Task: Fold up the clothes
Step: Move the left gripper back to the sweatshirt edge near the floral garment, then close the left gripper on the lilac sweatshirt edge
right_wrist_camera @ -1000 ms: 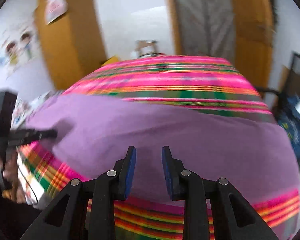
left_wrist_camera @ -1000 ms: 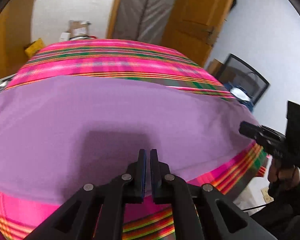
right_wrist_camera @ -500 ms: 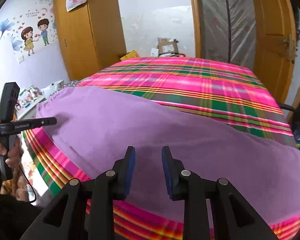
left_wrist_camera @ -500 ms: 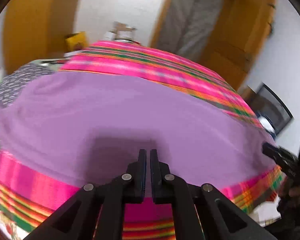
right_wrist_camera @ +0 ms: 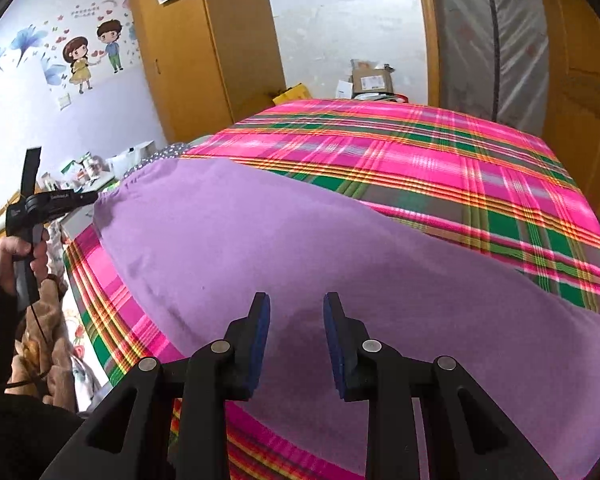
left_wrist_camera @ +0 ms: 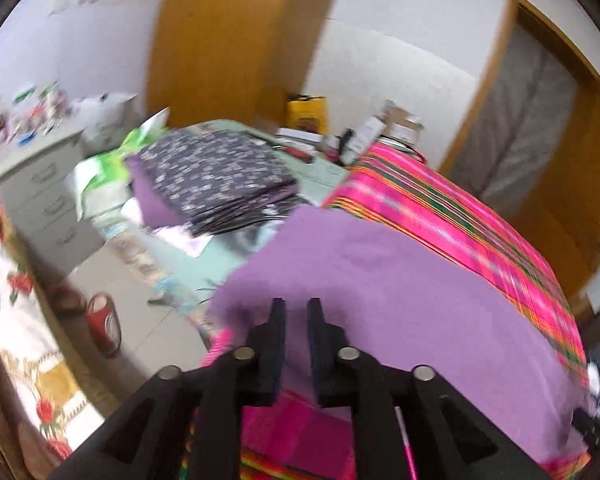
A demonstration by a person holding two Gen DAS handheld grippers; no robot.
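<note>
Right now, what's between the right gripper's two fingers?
Nothing is gripped: in the right wrist view the right gripper hangs open, with only the flat purple cloth showing through the gap.

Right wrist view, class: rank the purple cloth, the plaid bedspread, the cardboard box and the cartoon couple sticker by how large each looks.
1. purple cloth, though nearness to the camera enlarges it
2. plaid bedspread
3. cartoon couple sticker
4. cardboard box, far off, so its low rank is unsure

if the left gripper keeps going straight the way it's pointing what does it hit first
Most likely the purple cloth near its left end, spread on the plaid cover. The left gripper is opening with nothing between its fingers; depth is uncertain.
</note>
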